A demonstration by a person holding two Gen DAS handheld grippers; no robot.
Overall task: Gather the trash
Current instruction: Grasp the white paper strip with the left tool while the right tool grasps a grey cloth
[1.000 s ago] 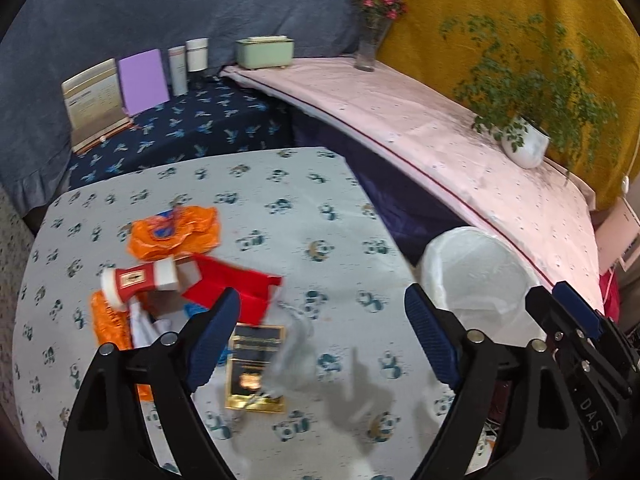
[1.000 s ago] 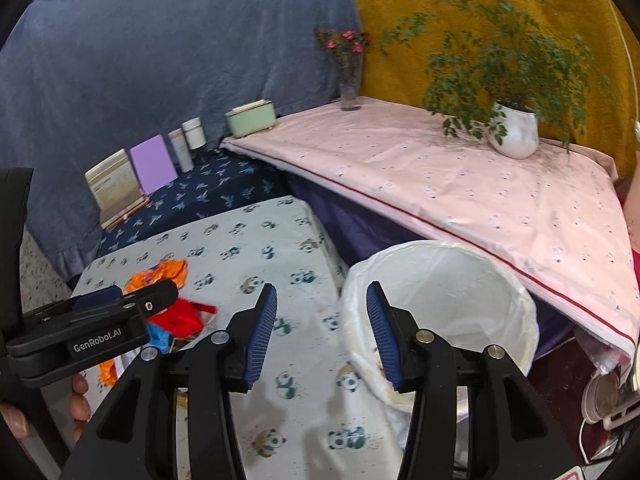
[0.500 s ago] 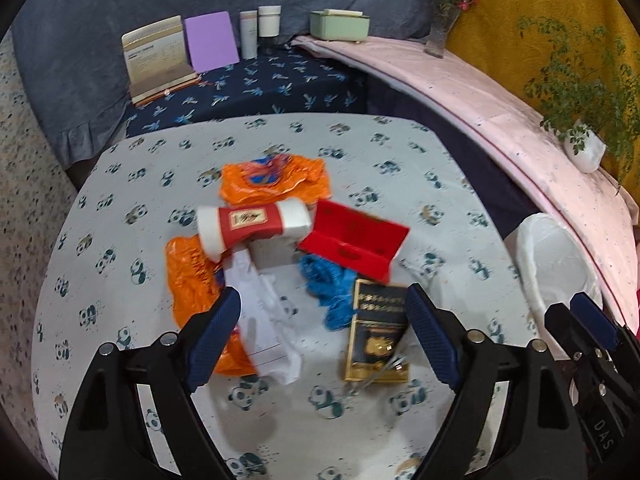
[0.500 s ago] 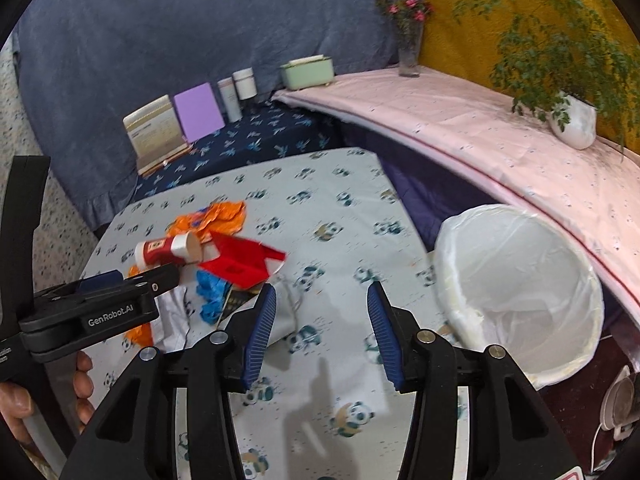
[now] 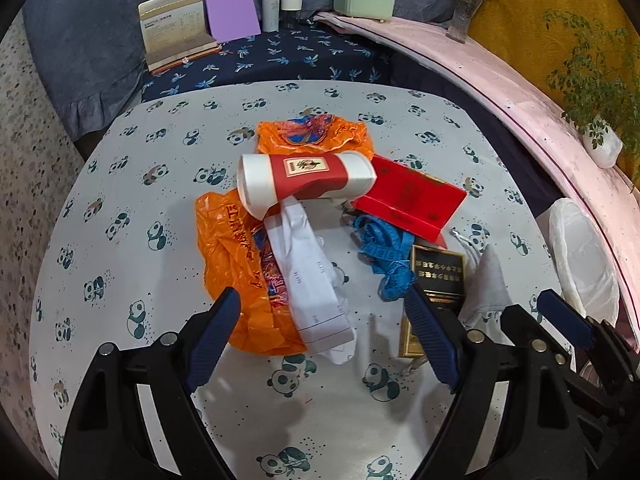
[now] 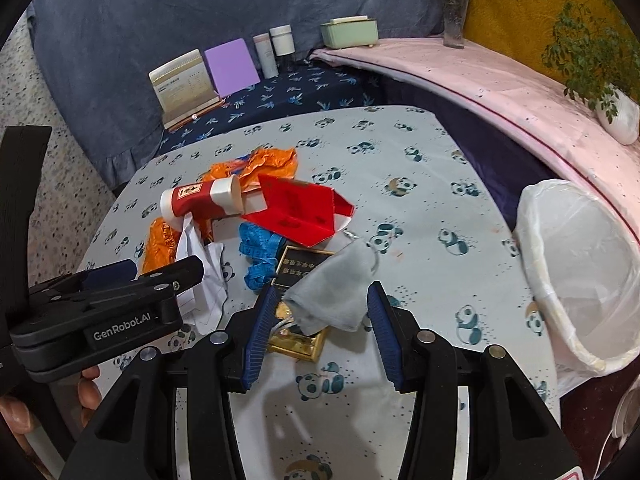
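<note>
A trash pile lies on the panda-print table [image 5: 120,240]: a red and white tube [image 5: 304,180], two orange plastic bags [image 5: 232,256], white paper [image 5: 312,288], a red box [image 5: 408,200], blue tape [image 5: 384,256], a black and gold box [image 5: 436,276] and a grey cloth [image 6: 332,284]. My left gripper [image 5: 324,340] is open just before the orange bag and paper. My right gripper [image 6: 320,332] is open with the grey cloth between its fingers. A bin lined with a white bag [image 6: 580,280] stands at the table's right.
Behind the table a dark blue shelf holds a card stand [image 5: 176,24], a purple pad [image 5: 232,12] and two jars [image 5: 280,2]. A pink-covered ledge [image 6: 500,80] carries a green box, a flower vase and a potted plant [image 6: 616,112].
Both grippers swung left from the bin toward the trash pile and came lower over it. The grey cloth now lies between the right gripper's fingers.
</note>
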